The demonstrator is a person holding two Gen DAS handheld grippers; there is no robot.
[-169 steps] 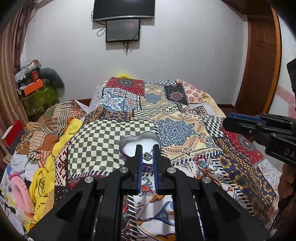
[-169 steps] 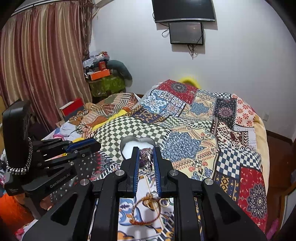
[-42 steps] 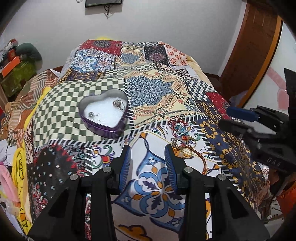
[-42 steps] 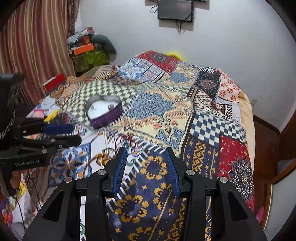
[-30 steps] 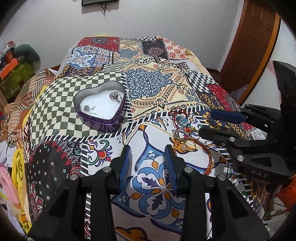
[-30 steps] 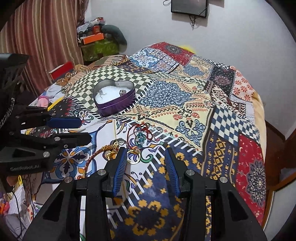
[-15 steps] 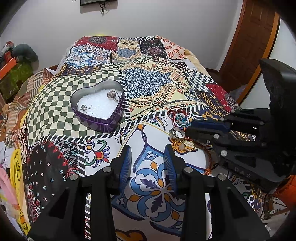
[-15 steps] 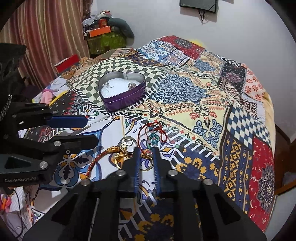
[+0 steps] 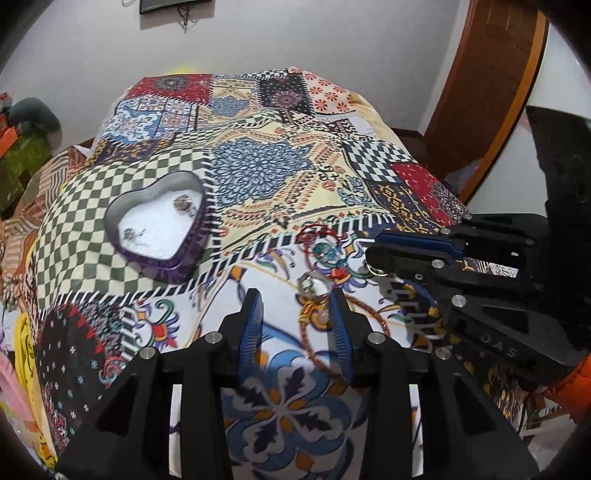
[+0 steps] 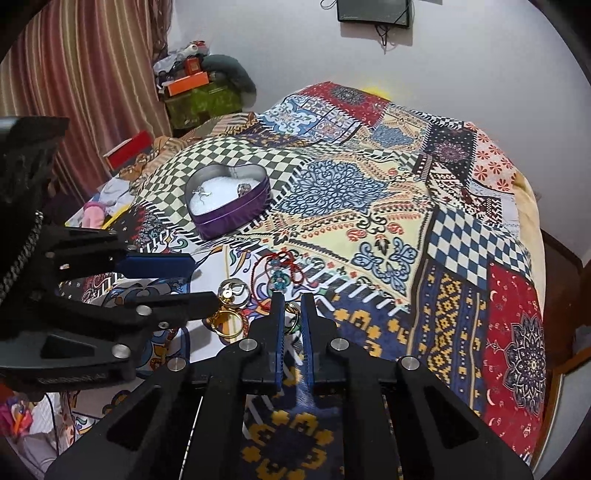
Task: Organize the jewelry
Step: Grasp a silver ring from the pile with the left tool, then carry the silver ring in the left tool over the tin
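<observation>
A purple heart-shaped tin (image 9: 159,225) (image 10: 229,201) with white lining sits on the patchwork bedspread and holds two small silver pieces. Loose jewelry lies in front of it: a red thread bracelet (image 10: 282,267), a silver ring (image 10: 231,288), gold rings (image 10: 225,323) and a braided gold cord (image 9: 314,325). My left gripper (image 9: 295,306) is open and empty, hovering just short of the gold cord. My right gripper (image 10: 291,308) is shut on a small gold ring (image 10: 293,314) at the pile's right edge; it also shows in the left wrist view (image 9: 376,264).
The bedspread (image 10: 388,192) covers the bed. Clutter, an orange box (image 10: 186,81) and a striped curtain (image 10: 74,74) stand at the left. A wooden door (image 9: 491,85) is at the right. A screen (image 10: 373,13) hangs on the back wall.
Both grippers came back from the tin to the jewelry pile. My right gripper, open a second ago, closed its fingers on a small gold ring. The left gripper stayed open.
</observation>
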